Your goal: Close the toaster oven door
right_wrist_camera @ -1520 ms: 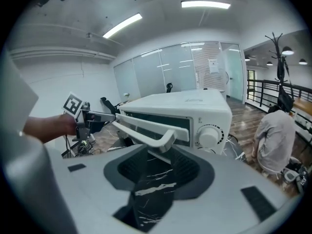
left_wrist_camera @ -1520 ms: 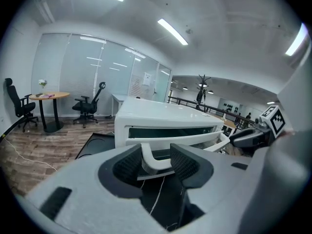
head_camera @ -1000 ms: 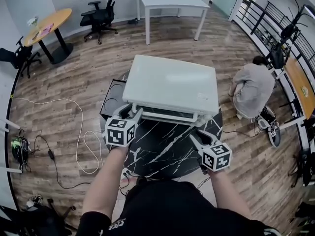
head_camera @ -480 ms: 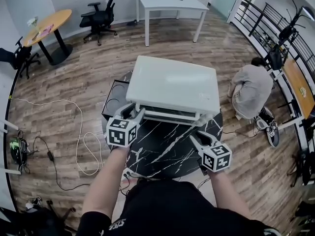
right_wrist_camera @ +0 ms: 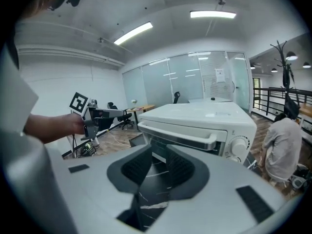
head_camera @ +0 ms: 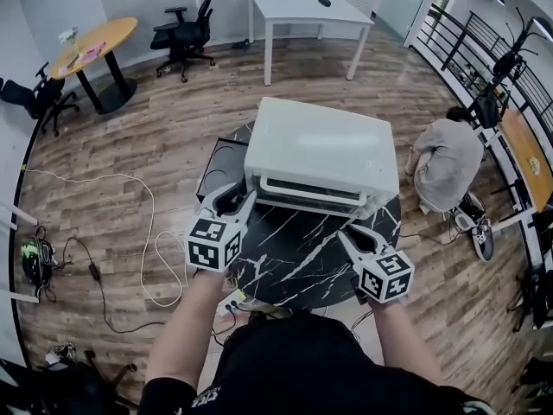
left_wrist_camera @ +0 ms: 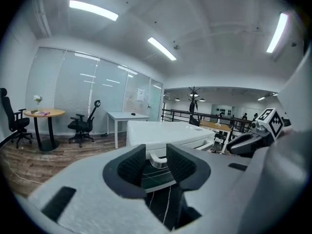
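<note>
The white toaster oven [head_camera: 320,150] stands on a round black marble table [head_camera: 294,262]. Its door [head_camera: 315,193] stands upright against the oven front, and the handle [right_wrist_camera: 181,133] runs along the door's top. My left gripper [head_camera: 235,200] hovers just off the oven's front left corner. My right gripper [head_camera: 350,233] is a little in front of the front right corner. Both are open with nothing between the fingers, and their jaws have just been closing. In the left gripper view the handle's end shows beyond the left gripper [left_wrist_camera: 156,161]. The right gripper [right_wrist_camera: 158,165] points at the door glass.
A person [head_camera: 448,158] crouches on the floor right of the table. A black box [head_camera: 220,164] sits on the floor at the table's left, with cables [head_camera: 147,232] beside it. A power strip [head_camera: 235,304] lies at the table's near edge. A white desk [head_camera: 307,11] stands farther back.
Both grippers have risen and drawn slightly back from the oven front, their jaws narrower. The door, tilted outward earlier, now stands up against the oven.
</note>
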`<state>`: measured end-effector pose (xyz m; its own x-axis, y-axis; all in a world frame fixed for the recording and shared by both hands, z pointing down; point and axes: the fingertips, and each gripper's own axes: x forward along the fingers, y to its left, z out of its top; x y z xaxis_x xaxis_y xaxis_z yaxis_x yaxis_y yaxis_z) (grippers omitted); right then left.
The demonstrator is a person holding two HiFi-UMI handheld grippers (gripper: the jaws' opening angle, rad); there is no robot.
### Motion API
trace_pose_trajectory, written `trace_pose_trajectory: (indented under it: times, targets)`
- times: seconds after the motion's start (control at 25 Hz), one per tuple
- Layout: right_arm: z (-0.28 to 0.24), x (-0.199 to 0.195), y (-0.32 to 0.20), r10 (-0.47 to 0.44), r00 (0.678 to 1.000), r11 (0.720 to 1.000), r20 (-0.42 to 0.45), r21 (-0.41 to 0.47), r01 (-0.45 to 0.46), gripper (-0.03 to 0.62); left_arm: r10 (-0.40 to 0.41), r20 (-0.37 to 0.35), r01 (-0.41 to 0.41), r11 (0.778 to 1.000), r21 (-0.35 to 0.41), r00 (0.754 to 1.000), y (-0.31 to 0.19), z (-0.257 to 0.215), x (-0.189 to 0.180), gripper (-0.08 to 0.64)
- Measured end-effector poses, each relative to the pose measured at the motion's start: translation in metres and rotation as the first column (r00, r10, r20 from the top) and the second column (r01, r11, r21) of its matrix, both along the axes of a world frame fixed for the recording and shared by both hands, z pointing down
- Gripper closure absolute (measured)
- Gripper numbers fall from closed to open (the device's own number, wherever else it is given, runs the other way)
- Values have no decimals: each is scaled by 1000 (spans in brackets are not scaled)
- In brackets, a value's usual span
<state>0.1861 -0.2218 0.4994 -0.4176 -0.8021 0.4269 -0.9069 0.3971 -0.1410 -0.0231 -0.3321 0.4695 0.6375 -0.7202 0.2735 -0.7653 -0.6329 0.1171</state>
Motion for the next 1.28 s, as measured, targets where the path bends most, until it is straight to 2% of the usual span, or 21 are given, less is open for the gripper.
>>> trace_pose_trajectory:
  times: [0.4, 0.56, 0.72, 0.8, 0.96, 1.12, 1.28]
  targets:
    - [-36, -96, 32, -147, 989, 983, 25, 113, 144, 545, 15, -2, -15, 993, 116, 1000, 58, -38, -52, 483]
    - [-51, -113, 39, -205, 979, 970, 15, 139, 201, 574, -5, -17, 7, 988, 152, 1000, 69, -55, -65, 511]
    - [-74, -110, 36, -224, 974, 962, 30, 169, 216, 586, -23, -19, 26, 982, 188, 1000, 73, -68, -69, 528]
    - [-95, -105, 36, -220, 974, 957, 60, 205, 203, 586, -38, -39, 44, 984, 175, 999, 72, -70, -67, 536]
    - [-145, -84, 45, -215, 975, 932, 63, 310, 186, 586, -35, -56, 45, 984, 171, 998, 71, -80, -47, 558]
    - [-171, -57, 54, -207, 974, 918, 93, 362, 161, 588, -9, -38, 16, 983, 182, 999, 75, -88, -25, 558]
    - [-180, -35, 52, -180, 981, 909, 78, 395, 135, 588, -3, -37, 10, 983, 184, 999, 74, -96, -11, 558]
